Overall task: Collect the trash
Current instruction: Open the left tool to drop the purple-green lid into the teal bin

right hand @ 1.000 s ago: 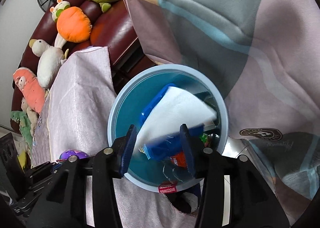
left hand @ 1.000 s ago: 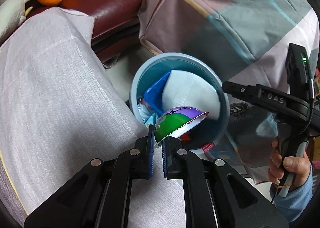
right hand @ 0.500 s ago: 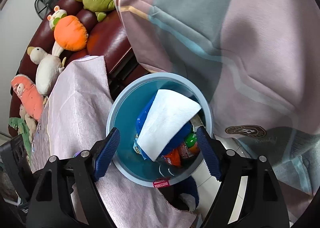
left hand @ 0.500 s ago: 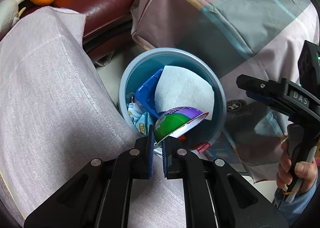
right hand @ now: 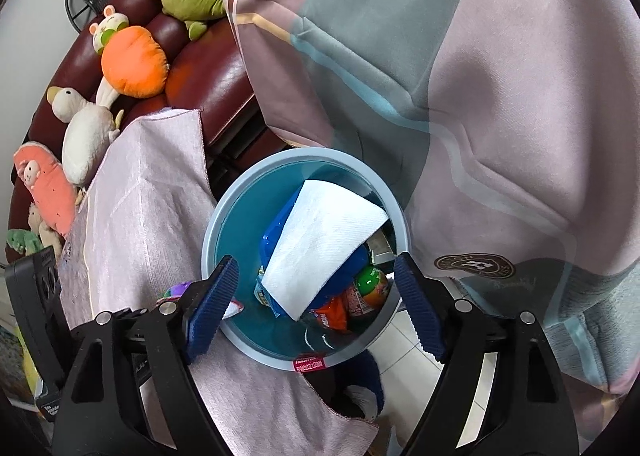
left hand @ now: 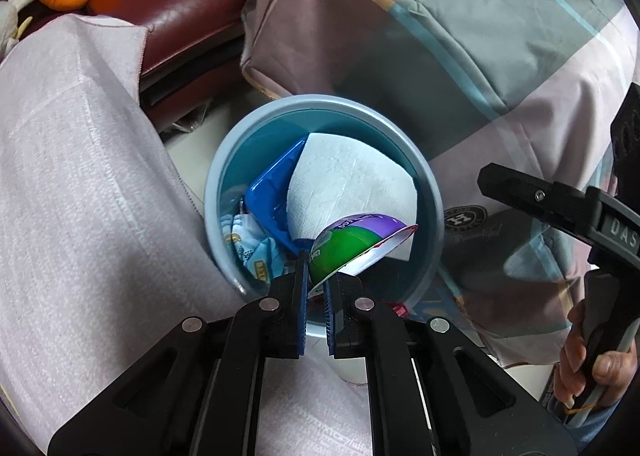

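Green bottle (right hand: 370, 284) (right view only)

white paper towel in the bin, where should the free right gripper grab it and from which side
Take the paper towel by its lower corner, the one nearest the camera in the right wrist view, coming straight down from above. That corner overhangs the blue packet, so it looks like a thin free edge the right gripper could pinch. Its jaws stand wide with nothing between them, above the bin.
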### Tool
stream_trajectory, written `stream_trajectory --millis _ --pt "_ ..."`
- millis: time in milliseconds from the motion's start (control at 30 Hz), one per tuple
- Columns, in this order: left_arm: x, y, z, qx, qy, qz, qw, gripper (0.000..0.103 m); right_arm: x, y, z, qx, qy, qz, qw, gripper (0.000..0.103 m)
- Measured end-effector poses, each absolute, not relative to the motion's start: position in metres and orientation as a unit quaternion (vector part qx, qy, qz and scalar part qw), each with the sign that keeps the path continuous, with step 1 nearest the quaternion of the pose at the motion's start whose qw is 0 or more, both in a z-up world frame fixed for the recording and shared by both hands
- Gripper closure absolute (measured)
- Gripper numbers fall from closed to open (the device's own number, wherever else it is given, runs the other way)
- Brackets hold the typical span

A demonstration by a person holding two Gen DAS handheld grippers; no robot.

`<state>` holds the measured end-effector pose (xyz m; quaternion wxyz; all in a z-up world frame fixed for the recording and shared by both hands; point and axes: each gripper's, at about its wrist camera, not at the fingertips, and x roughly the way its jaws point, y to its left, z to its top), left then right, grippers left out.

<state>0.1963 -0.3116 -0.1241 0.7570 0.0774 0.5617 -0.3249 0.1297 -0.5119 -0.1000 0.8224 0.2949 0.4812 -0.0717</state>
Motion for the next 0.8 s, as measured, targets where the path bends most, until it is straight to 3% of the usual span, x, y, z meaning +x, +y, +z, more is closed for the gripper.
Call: stream_trajectory --millis 133,167,200,267,300,500,800 --pt "0.195 -0.316 -0.124 0.074 0.559 -0.332 0.756 0.092 0.129 -0.511 -0.097 0.285 0.484 -0.076 0.824 0.024" --pt "0.194 -0.317 -0.123 0.075 0.559 -0.333 0.756 0.081 0.128 -0.51 -0.096 0.281 0.485 -0.077 0.825 0.022" --pt "0.194 -0.317 -0.124 0.076 0.558 -0.334 0.756 0.059 0.128 -0.51 -0.095 0.28 0.484 -0.076 0.826 0.019" --pt "0.192 -0.317 -0.121 0.078 0.55 -0.33 0.763 0.027 0.127 -0.509 -0.092 0.278 0.484 -0.075 0.826 0.018" --pt "0.189 -0.315 -0.118 0.077 0.539 -0.328 0.772 0.022 0.128 -0.508 -0.091 0.275 0.485 -0.075 0.827 0.018" --pt "0.184 -0.303 -0.107 0.072 0.533 -0.325 0.778 0.015 0.127 -0.501 -0.085 0.262 0.488 -0.077 0.829 0.014" --pt "0.171 -0.273 -0.089 0.055 0.525 -0.311 0.791 0.013 0.116 -0.481 -0.065 0.232 0.485 -0.082 0.839 0.011"
